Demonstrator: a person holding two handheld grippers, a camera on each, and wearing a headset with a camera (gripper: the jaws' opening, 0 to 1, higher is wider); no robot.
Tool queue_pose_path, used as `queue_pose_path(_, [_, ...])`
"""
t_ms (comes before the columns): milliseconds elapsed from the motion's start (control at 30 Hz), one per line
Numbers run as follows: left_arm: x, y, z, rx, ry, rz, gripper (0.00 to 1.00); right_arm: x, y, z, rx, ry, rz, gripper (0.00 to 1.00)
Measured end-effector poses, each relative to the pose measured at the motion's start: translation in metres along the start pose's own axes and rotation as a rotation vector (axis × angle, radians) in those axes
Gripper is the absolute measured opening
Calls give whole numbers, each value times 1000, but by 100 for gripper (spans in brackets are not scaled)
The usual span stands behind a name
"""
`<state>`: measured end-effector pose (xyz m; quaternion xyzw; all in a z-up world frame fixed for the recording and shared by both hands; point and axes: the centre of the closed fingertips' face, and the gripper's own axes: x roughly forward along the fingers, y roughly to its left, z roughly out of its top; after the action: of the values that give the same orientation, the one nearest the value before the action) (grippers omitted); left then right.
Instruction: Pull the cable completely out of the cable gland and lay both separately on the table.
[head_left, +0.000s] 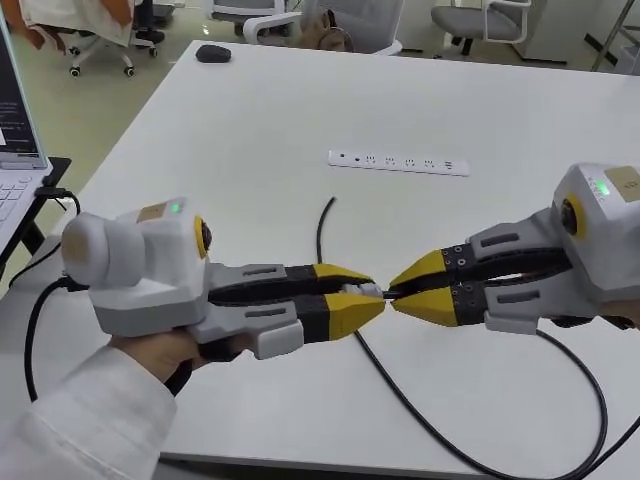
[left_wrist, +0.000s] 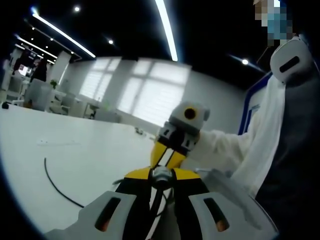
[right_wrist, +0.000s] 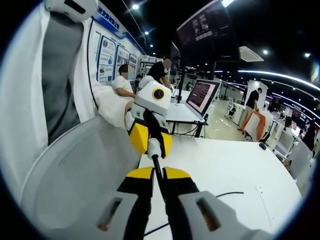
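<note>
Your left gripper (head_left: 366, 296) comes in from the left, its jaws clamped on the cable gland (right_wrist: 154, 148), a small pale fitting pinched between the yellow tips. Your right gripper (head_left: 397, 295) faces it nose to nose, the tips nearly touching. Its jaws are closed tight on the black cable (head_left: 319, 236) just beside the gland.

In the right gripper view the cable runs straight from your own jaws up into the gland (so it is not out yet). Gland and gripped stretch of cable are both held above the white table (head_left: 250, 130), near its front edge.

Cable slack: one free end lies on the table, pointing toward the power strip (head_left: 398, 162) but apart from it. From there the cable curves down, passes under the two grippers, runs on toward the front edge and loops round to the right beneath your right gripper.

Your left hand (head_left: 160, 350) wraps the left gripper's handle, with a white sleeve at the wrist. A dark mouse (head_left: 212, 53) sits at the table's far side. A laptop (head_left: 12, 185) stands off the left edge.
</note>
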<state>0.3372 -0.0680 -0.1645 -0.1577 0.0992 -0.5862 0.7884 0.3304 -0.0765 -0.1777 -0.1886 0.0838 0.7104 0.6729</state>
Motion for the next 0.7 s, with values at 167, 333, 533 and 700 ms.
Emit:
queue_pose_path(167, [0, -1, 0, 0, 1, -4, 17, -6, -1, -4, 13, 1, -16, 6])
queue_pose_path(333, [1, -1, -1, -2, 2, -6, 17, -13, -1, -10, 28, 10, -33, 5])
queue_pose_path(533, [0, -1, 1, -6, -5, -7, 17, -23, -4, -17, 43, 20, -63, 5])
queue_pose_path(700, [0, 0, 1, -7, -6, -6, 17, -27, -5, -21, 56, 20, -79, 5])
